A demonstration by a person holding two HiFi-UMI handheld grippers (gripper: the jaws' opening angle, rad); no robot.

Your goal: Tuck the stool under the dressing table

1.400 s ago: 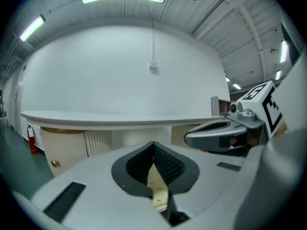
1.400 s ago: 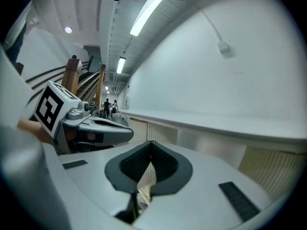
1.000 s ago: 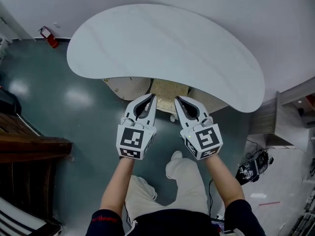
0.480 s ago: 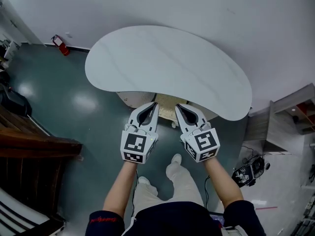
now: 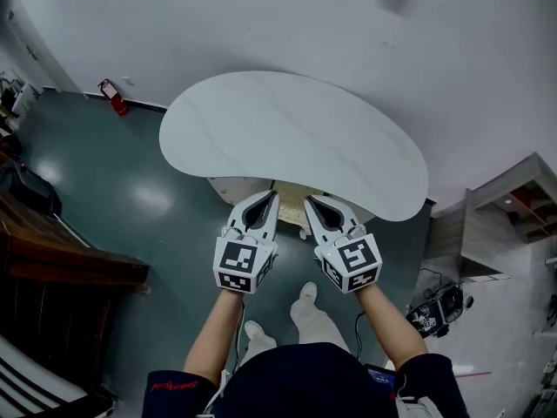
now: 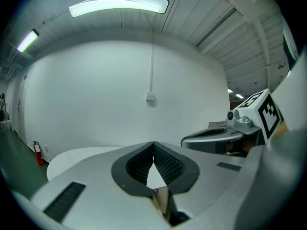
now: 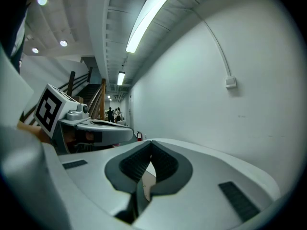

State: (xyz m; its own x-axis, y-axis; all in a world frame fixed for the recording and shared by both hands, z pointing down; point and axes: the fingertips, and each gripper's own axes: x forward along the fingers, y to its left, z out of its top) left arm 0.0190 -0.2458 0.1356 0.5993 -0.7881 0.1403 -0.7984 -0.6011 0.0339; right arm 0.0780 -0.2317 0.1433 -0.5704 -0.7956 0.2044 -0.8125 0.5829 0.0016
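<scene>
Holds left claw [image 5: 272, 196] and right claw [image 5: 307, 200], each closed tight and empty, side by side before the white table [image 5: 287, 129]; finds stool [image 5: 289, 190] tucked beneath its top, near edge peeking between claw tips

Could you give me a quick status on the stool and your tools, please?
Both shut, empty: left tool, right tool, side by side before the table. Under it, the stool, only its near edge showing. Nothing seen in the way.
</scene>
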